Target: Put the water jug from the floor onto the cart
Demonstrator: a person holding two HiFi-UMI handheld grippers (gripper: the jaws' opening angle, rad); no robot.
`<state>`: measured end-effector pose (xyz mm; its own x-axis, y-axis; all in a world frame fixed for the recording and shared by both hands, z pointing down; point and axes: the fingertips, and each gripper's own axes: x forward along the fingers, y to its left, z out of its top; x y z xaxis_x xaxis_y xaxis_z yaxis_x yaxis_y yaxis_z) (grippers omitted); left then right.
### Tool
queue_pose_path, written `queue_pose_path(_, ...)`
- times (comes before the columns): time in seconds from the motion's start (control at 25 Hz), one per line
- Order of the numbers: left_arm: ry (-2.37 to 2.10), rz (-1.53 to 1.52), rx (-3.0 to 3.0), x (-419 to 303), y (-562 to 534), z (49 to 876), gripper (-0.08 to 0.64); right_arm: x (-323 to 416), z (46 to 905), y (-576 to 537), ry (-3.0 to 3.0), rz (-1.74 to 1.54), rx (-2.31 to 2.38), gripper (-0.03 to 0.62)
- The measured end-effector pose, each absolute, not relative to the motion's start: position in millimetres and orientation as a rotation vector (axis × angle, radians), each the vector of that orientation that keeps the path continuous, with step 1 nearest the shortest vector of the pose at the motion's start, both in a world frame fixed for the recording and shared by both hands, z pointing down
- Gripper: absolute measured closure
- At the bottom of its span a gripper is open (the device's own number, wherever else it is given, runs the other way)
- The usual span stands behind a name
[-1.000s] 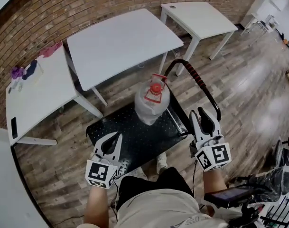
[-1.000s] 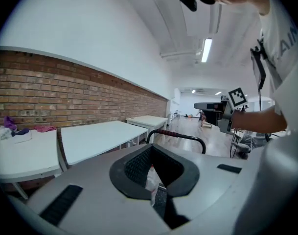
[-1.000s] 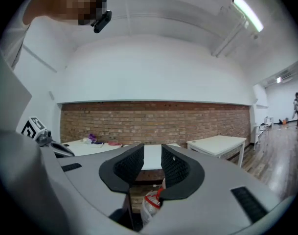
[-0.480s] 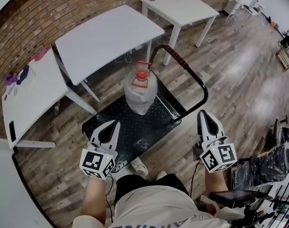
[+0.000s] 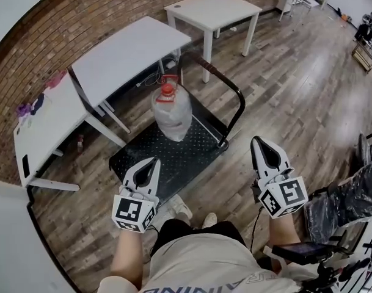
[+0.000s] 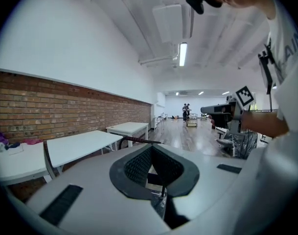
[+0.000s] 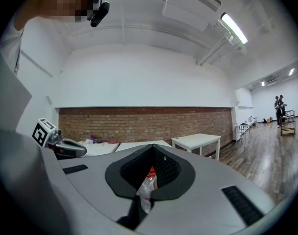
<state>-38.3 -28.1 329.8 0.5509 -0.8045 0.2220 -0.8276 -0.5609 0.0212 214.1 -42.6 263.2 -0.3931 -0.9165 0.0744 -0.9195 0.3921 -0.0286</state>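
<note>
The water jug (image 5: 171, 112) stands upright on the cart (image 5: 181, 156), at its handle end. We hold the left claw (image 5: 151, 162) and right claw (image 5: 258, 140) near the cart, both pinched together and empty.

The person's shirt (image 5: 201, 264) shows large letters, cut off at the bottom, roughly "RAINING". The red label (image 5: 165, 97) on the water jug (image 5: 171, 116) is too small to read.

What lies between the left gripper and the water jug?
Only bare black cart deck, seen in the head view; the left gripper shows at its near edge, the water jug stands farther back.
</note>
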Motion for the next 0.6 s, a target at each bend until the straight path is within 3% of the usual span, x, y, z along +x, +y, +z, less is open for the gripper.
queue_pose_path(0.24, -1.358, 0.251, 2.706, -7, 12, 314, 0.56, 231, 254, -2, -2.58, 0.084, 1.723, 0.589)
queue_pose_path(0.6, -1.443, 0.025, 2.678, -50, 9, 276, 0.56, 200, 250, 15, -2.518, 0.053, 1.697, 0.591)
